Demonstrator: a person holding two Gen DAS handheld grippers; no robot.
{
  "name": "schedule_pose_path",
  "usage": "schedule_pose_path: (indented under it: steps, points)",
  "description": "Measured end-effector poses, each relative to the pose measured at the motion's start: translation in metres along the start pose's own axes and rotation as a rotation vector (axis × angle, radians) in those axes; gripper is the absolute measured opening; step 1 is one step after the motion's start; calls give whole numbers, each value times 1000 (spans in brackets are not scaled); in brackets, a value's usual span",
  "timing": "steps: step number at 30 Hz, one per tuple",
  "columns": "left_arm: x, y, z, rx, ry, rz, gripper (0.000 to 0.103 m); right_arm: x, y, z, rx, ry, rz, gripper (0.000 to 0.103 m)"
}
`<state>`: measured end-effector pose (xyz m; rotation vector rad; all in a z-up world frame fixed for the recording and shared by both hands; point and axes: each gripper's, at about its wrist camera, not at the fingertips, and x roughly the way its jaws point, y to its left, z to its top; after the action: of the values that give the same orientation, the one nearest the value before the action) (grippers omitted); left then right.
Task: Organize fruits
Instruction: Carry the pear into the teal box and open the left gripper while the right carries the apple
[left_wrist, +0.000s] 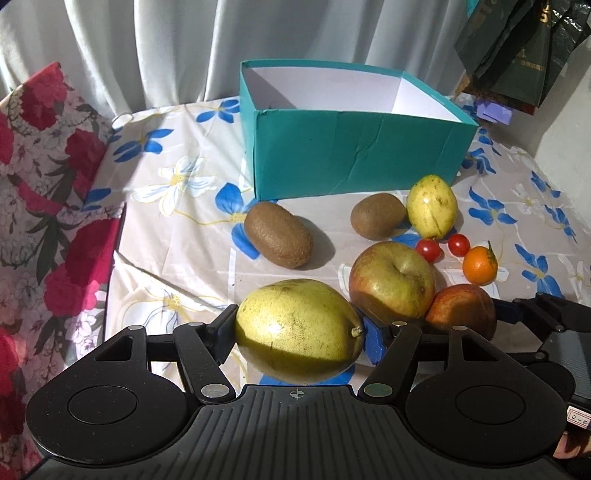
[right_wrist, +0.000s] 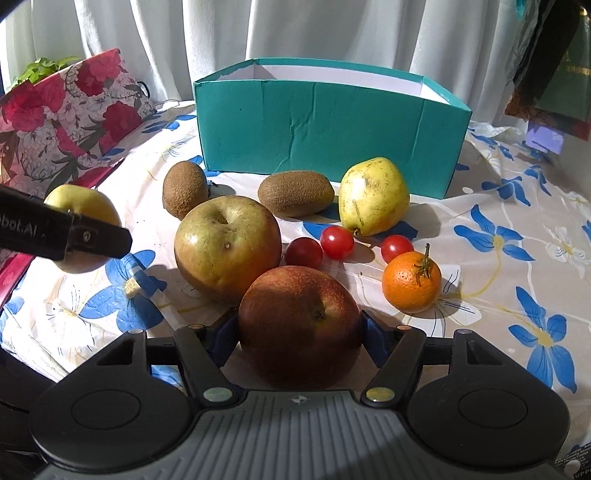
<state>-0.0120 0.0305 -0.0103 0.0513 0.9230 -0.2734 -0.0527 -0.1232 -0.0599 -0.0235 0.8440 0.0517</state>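
Left gripper (left_wrist: 300, 330) clamps yellow-green pear (left_wrist: 299, 330), lower centre, lifted off cloth; right gripper (right_wrist: 300, 334) pinches red apple (right_wrist: 300, 326), lower centre, w/ pads either side. Teal box (right_wrist: 325, 129) upper centre, empty. I'd lift apple straight, clearing green apple (right_wrist: 227, 245) beside it.

It looked like a home. A flowery tablecloth (right_wrist: 517, 206) covered the table, and white curtains (right_wrist: 332, 33) hung behind it.
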Motion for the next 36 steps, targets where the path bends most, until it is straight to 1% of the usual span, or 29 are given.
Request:
schedule_pose_path:
  steps: [2,5,8,12,15,19,21,24,29,32,36]
  points:
    - [-6,-4,8,10,-20,-4,72,-6,-6,2,25,-10,-4,68]
    - [-13,-12,23,35,-49,-6,72,-21,-16,10,49,-59,-18,68]
    - [-17,-21,46,48,-83,-18,72,-34,-28,22,77,-109,-21,68]
    - [-15,-33,78,49,-100,-45,72,-44,-44,36,114,-165,-16,68]
    - [-12,-44,99,68,-127,-26,72,-47,-57,43,131,-197,-9,68]
    - [-1,-57,128,68,-155,17,72,-44,-75,51,144,-227,-8,68]
    - [7,-62,141,73,-170,47,72,-44,-83,54,154,-243,-10,68]
    - [21,-64,161,50,-169,69,72,-42,-91,61,161,-267,-31,68]
    - [57,-66,189,57,-181,154,72,-42,-101,71,199,-301,-58,68]
    - [84,-60,202,42,-163,173,72,-44,-104,74,215,-321,-78,68]
    - [116,-54,208,42,-128,201,72,-50,-105,78,229,-337,-110,68]
